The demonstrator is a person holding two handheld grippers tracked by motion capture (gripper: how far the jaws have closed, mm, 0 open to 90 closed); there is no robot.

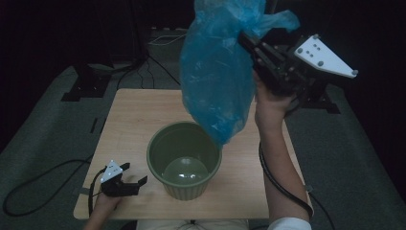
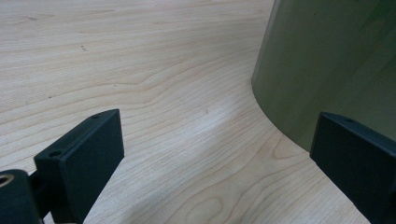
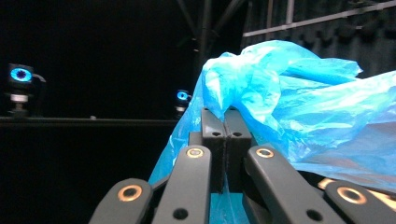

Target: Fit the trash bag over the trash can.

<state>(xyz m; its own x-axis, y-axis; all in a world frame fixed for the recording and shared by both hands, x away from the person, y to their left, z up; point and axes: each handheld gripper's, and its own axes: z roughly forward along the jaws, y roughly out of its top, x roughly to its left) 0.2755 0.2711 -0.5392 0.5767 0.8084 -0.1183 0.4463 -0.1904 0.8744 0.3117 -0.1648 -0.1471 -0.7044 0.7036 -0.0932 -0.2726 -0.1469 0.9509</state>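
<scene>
right gripper [image 1: 250, 44] clamped on blue bag [image 1: 218, 76] above green bin [image 1: 184, 160]; thin film may slip. left gripper [image 1: 130, 181] open, empty, near table's front edge; bin unbraced, could tip.

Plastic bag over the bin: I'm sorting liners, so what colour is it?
Translucent blue bag, clearest in the high view.

Blue bag [image 1: 215, 72], olive-green bucket [image 1: 184, 160], pale wood-grain table [image 1: 134, 120].
</scene>
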